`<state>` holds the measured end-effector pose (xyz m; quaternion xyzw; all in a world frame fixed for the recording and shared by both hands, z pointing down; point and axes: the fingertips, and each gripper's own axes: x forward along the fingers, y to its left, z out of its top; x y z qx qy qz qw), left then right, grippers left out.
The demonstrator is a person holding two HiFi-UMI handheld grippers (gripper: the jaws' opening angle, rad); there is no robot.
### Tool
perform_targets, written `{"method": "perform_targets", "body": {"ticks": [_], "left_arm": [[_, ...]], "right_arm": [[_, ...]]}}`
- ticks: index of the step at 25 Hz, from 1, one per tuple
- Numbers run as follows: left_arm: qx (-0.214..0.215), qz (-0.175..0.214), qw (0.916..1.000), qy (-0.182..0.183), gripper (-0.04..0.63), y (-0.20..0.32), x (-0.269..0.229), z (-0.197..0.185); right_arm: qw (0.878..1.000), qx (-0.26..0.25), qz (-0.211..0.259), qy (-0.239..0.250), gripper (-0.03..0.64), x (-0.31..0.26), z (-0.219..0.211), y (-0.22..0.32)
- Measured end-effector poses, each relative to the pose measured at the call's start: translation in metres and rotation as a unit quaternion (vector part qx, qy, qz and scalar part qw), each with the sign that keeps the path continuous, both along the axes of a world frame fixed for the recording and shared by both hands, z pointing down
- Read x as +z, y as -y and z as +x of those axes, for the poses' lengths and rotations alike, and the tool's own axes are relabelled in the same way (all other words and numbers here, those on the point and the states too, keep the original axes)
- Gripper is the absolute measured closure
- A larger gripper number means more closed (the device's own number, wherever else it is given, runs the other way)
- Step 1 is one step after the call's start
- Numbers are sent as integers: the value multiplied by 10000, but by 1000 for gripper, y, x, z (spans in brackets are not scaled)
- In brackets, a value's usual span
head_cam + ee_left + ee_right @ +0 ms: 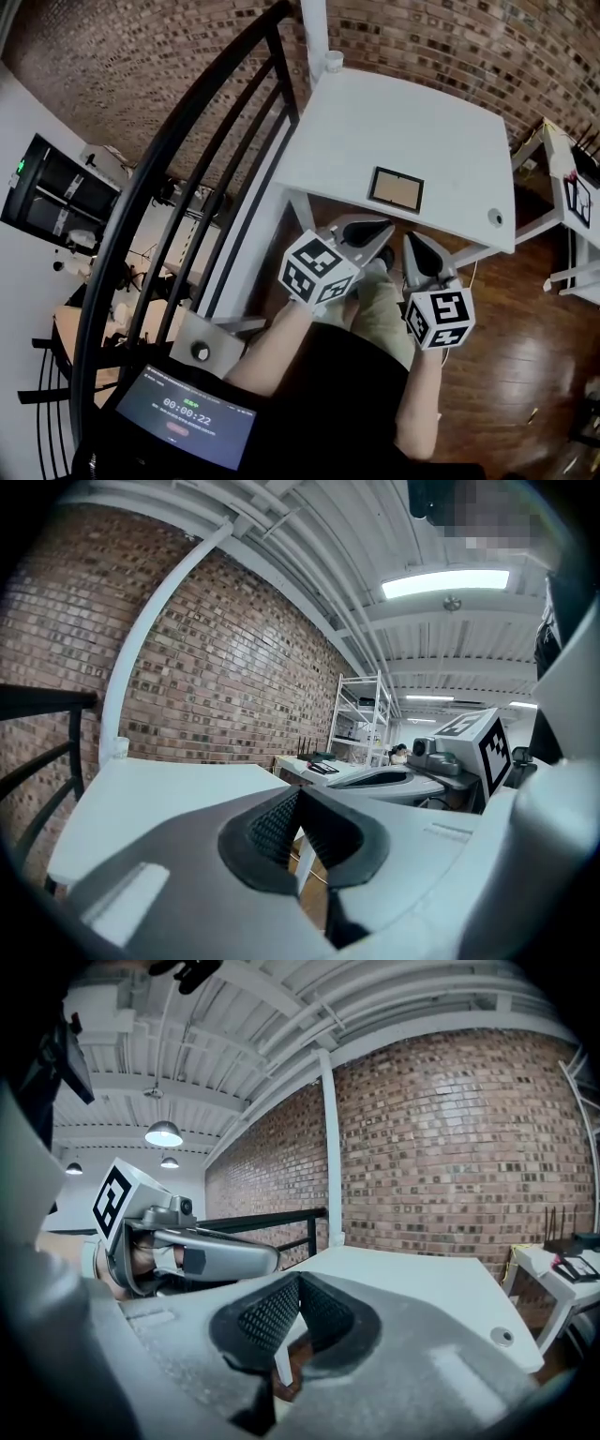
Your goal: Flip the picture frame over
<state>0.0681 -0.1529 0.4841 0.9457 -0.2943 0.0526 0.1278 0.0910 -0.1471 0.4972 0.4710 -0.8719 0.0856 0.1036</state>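
Screen (pixel 186 417) nearest; picture frame (pixel 395 188) on table (pixel 403 122), brick wall (pixel 141 66).

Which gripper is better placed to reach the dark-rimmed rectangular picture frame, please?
Probably left: the left gripper, shut, ends just short of the picture frame; the right gripper, also shut, sits slightly farther back.

The table (pixel 412 122) is white; the picture frame (pixel 395 188) has a dark border round a tan panel. The brick wall (pixel 141 66) is mottled red-brown, the railing (pixel 161 141) black, the floor (pixel 506 356) reddish-brown wood. The left gripper (pixel 373 230) and right gripper (pixel 419 246) are grey — their cubes bear black-and-white square markers.
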Motion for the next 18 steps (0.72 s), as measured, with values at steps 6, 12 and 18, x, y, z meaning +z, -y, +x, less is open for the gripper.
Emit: {"method": "perform_targets", "body": {"ticks": [6, 12, 18], "left_arm": [[-30, 3, 10000, -49, 581, 1, -1, -4], [-32, -12, 10000, -65, 581, 1, -1, -4], [-37, -22, 10000, -71, 581, 0, -1, -7]], "right_arm": [[10000, 42, 6, -86, 624, 0, -1, 1], [9999, 84, -27, -100, 624, 1, 1, 2], [9999, 63, -39, -125, 624, 2, -3, 1]]}}
